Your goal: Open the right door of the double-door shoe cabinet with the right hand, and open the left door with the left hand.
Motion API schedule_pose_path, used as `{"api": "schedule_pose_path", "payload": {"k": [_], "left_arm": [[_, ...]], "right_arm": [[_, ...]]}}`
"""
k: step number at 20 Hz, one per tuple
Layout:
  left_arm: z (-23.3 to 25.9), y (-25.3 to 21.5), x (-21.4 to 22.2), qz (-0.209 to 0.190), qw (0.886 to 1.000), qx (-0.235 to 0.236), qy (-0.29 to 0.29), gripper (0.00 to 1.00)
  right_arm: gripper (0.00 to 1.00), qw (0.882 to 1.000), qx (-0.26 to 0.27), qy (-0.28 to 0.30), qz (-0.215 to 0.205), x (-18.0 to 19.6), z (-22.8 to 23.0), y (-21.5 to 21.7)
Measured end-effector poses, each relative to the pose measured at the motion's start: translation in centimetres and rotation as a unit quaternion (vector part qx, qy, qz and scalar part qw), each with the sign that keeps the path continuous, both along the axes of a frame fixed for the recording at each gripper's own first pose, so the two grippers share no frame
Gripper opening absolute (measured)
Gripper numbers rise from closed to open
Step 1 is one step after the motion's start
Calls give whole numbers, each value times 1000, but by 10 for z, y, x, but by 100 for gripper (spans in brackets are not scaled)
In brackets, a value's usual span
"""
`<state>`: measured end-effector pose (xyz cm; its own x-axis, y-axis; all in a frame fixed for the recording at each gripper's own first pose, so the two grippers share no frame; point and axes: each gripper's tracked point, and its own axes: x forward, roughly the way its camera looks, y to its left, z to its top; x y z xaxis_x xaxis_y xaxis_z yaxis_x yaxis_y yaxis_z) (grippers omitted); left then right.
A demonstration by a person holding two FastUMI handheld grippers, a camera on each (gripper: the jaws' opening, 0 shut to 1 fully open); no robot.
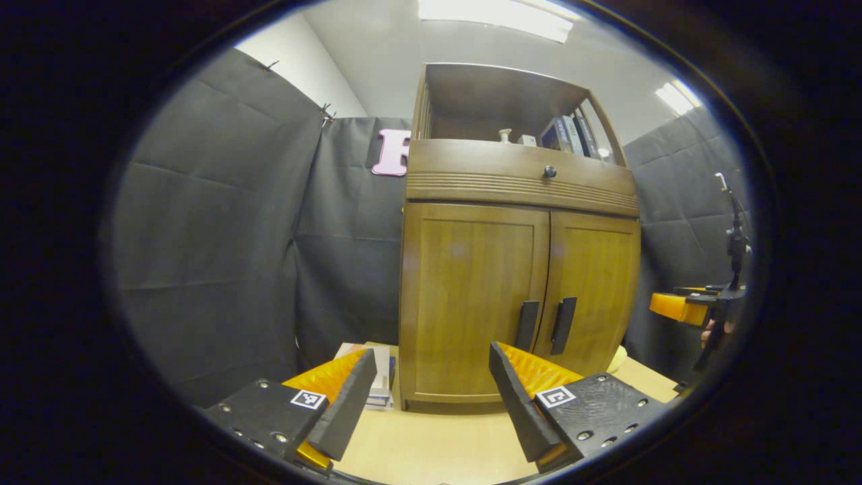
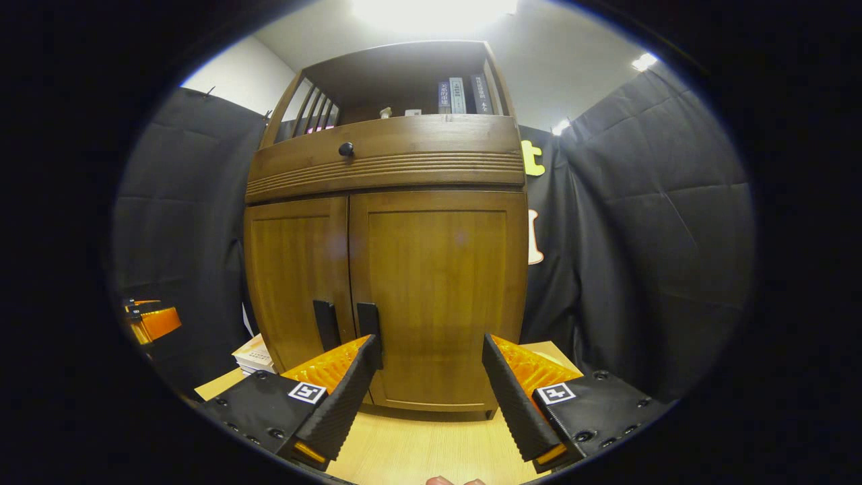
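Observation:
A brown wooden shoe cabinet (image 1: 518,269) (image 2: 387,269) stands on a light wooden table with both doors closed. Each door carries a black vertical handle by the centre seam: the left door's handle (image 1: 526,325) (image 2: 326,325) and the right door's handle (image 1: 563,325) (image 2: 369,328). My left gripper (image 1: 431,370) is open in front of the left door, short of it, nothing between its fingers. My right gripper (image 2: 427,364) is open before the right door, its left finger tip close beside the right handle. In the left gripper view the right gripper (image 1: 687,306) shows at the far right edge.
A drawer with a black knob (image 1: 549,171) (image 2: 345,149) sits above the doors, and an open shelf on top holds books (image 2: 460,94). A stack of books (image 1: 380,380) (image 2: 254,356) lies on the table left of the cabinet. A stand (image 1: 735,236) rises at the right.

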<state>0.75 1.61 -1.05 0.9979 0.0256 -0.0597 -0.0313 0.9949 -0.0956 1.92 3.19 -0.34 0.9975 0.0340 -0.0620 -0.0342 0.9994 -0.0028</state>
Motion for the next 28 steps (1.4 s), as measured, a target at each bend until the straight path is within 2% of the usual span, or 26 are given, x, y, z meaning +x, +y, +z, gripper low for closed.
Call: {"api": "schedule_pose_path", "payload": {"k": [5,9,15,21,28], "left_arm": [[-4,2,4,-6,1000,-4,8,97],[-14,17,11,-9,999,-43,18,98],[-17,12,17,-4,999,-32,30,97],[-23,17,14,5,999,-29,41,97],[-35,21,10,15,997,-24,66,97]], "right_arm": [[97,1000,6,1,11,18,4,16],[97,1000,15,2,18,41,6,32],[97,999,28,6,32,82,4,62],[98,999,22,27,35,118,-17,83],[97,998,14,54,14,150,-43,86]]}}
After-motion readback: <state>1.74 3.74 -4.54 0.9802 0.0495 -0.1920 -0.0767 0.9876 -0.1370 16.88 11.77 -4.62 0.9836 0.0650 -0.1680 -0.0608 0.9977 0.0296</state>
